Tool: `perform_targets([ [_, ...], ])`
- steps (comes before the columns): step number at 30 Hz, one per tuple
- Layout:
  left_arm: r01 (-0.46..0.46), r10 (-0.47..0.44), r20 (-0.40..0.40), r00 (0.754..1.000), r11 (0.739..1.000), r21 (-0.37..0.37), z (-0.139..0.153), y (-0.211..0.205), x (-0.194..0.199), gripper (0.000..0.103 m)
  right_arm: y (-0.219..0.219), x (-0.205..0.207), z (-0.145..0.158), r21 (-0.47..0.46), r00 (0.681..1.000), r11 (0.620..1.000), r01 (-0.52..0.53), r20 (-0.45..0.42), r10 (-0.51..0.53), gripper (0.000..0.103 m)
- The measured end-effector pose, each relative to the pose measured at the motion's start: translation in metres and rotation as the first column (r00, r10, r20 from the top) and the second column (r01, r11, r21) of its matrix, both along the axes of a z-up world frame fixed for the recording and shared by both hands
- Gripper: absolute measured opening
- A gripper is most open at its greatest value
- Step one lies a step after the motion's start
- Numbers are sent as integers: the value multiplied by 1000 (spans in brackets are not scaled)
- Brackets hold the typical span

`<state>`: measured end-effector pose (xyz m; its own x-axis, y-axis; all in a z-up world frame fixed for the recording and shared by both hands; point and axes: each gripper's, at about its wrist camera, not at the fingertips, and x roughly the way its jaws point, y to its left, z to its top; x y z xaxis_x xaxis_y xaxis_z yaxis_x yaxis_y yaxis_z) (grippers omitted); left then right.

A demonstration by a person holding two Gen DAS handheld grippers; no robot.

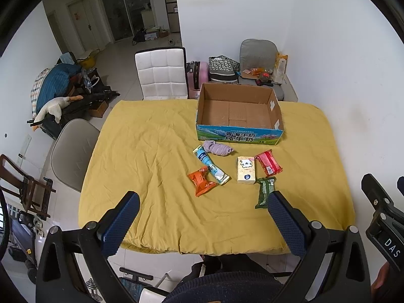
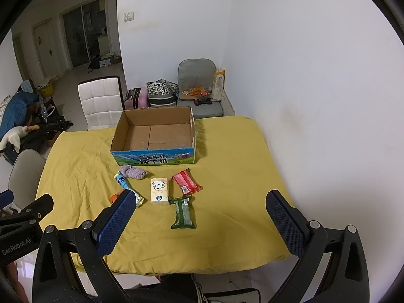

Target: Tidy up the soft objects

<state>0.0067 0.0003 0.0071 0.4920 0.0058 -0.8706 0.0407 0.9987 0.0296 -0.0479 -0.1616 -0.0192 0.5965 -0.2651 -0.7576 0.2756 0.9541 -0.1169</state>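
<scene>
Cardboard box point(image 1: 240, 116) bare inside (packets point(image 1: 246, 170) lying outside), both hand-held grippers point(image 1: 203, 223) point(image 2: 199, 223) spread apart.

A white padded chair point(image 1: 160, 73) stands at upper centre behind the yellow-covered counter point(image 1: 151, 166). Right of it sit a pink suitcase point(image 1: 197, 73) and a grey cushioned seat point(image 1: 260, 58). A plush goose point(image 1: 54, 107) lies at left.

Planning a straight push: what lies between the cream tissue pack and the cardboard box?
Only bare yellow cloth between tissue pack and cardboard box, seen in both views.
</scene>
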Motion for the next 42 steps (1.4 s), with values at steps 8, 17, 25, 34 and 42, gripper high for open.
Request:
perform_targets([
  [8, -1, 1, 14, 1000, 1000, 2, 5, -3, -2, 103, -2, -2, 0, 2, 1000, 1000, -1, 4, 1, 103],
  [17, 2, -2, 23, 1000, 1000, 4, 8, -5, -6, 103, -6, -7, 5, -3, 1000, 1000, 1, 17, -1, 103],
  [25, 2, -3, 31, 1000, 1000, 8, 6, -8, -8, 103, -11, -11, 7, -2, 1000, 1000, 8, 30, -8, 103],
  [34, -2, 1, 37, 999, 1000, 10, 6, -10, -10, 103, -10, -14, 9, 0, 1000, 1000, -1, 31, 1, 103],
  [42, -1, 0, 38, 999, 1000, 10, 7, -10, -11, 103, -11, -16, 9, 2, 999, 1000, -12, 31, 12, 103],
])
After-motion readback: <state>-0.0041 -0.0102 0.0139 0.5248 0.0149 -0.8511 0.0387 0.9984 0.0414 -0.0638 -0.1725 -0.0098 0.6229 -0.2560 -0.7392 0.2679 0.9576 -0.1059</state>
